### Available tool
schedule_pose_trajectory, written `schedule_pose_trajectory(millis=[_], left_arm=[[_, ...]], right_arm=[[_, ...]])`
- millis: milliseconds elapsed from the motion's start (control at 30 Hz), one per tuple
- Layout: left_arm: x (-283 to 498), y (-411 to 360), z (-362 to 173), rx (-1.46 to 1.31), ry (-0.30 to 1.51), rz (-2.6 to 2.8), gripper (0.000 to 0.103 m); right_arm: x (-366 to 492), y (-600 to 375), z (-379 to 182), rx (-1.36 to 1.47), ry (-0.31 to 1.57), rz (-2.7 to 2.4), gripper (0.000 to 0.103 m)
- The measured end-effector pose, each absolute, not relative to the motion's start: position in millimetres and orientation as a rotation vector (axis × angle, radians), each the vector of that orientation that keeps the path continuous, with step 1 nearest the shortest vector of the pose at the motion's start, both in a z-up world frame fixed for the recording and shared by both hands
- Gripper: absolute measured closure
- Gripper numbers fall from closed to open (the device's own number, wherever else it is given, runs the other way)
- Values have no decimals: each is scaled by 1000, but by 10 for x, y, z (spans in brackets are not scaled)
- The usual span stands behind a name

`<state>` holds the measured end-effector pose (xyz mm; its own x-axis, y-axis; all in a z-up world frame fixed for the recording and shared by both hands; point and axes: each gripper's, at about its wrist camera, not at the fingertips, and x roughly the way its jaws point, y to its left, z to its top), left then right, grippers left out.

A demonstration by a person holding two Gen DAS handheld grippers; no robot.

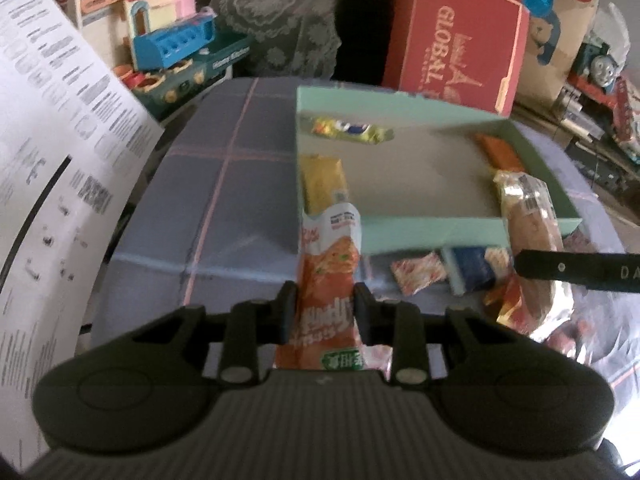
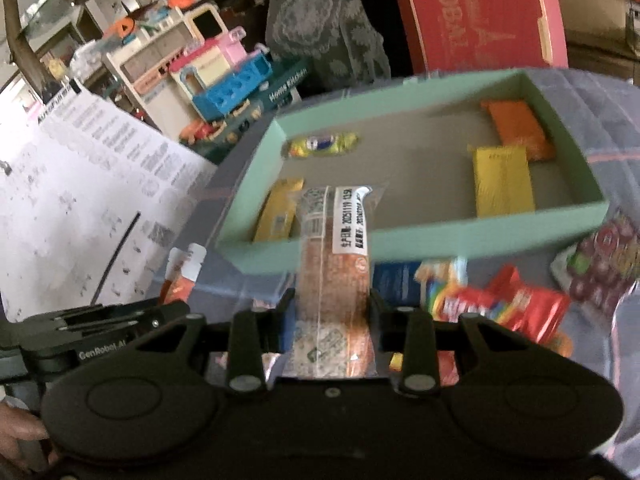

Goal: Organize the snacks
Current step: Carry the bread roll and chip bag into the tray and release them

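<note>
My left gripper [image 1: 325,312] is shut on an orange snack packet [image 1: 328,276], lifted above the checked tablecloth in front of the mint-green tray [image 1: 432,232]. My right gripper [image 2: 333,316] is shut on a clear-wrapped brown cake bar [image 2: 334,268] with a white date label, also raised before the tray [image 2: 424,240]. That bar [image 1: 528,216] and a right finger [image 1: 576,270] show at the right of the left wrist view. Inside the tray lie a yellow-blue candy [image 2: 324,145], an orange packet [image 2: 518,128], a yellow packet [image 2: 502,182] and a yellow bar [image 2: 278,210].
Loose snacks lie on the cloth before the tray: a red packet [image 2: 516,306], a blue packet [image 2: 396,280] and a small pink-white sachet [image 1: 418,276]. A printed white sheet [image 1: 48,160] stands at the left. A red box [image 1: 456,36] and toys [image 1: 172,48] stand behind the table.
</note>
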<state>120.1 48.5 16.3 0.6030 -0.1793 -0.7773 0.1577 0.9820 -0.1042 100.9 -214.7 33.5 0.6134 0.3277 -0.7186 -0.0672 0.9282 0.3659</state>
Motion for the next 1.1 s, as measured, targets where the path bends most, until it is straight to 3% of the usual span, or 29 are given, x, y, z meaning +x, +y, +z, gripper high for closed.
schedule_pose_trajectory(millis=[467,933,1033,1067,1100], left_arm=[[2469,111,397,-22,873,-198,73],[3463,-182,-107,-10,951,-160,72],[3518,-219,-198,11,949,-136,65],[3518,-234,-206,20,939,-123,53],[3515,-252,-209,30,931,-111,41]], right_arm=[[2039,-2531,594,303,838,168,68],[3077,-2713,64,261,925,102,68],[3195,-2713,-10,246,922,97,67],[3205,-2705,-9,245,911,90,64],[3208,-2706,-2,250,900,80,44]])
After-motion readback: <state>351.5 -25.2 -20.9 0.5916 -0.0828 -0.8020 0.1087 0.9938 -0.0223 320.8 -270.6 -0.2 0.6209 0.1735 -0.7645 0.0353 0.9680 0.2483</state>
